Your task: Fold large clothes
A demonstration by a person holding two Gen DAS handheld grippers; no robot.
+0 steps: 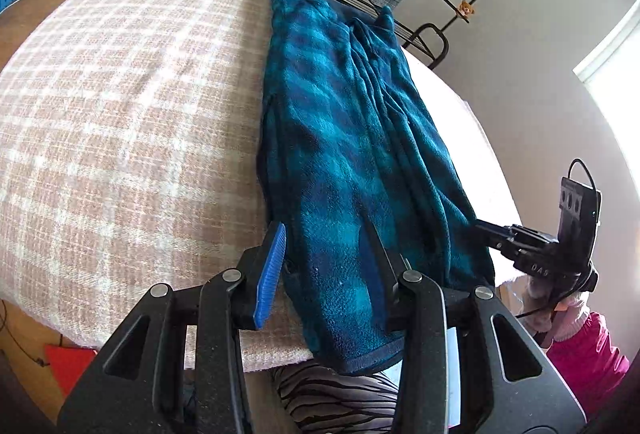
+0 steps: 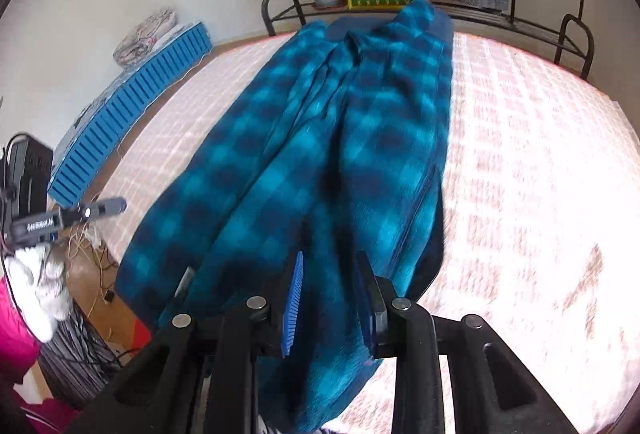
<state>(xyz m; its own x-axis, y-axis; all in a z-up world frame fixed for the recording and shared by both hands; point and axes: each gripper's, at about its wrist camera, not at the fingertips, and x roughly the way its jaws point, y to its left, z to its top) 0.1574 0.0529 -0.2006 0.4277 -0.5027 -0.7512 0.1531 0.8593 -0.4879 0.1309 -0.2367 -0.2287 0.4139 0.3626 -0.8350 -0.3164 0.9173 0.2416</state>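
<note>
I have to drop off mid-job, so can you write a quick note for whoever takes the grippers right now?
Left gripper: jaws open at the near end of the fleece garment, one finger off its side edge, not gripping.
Right gripper: jaws apart above the same near end; the view is blurred and no grip shows.
Garment: lies as a long narrow strip on the checked bed cover, near end hanging slightly over the edge.
Done: the lengthwise folds.
Left: probably folding the strip across its length, then tidying.
</note>
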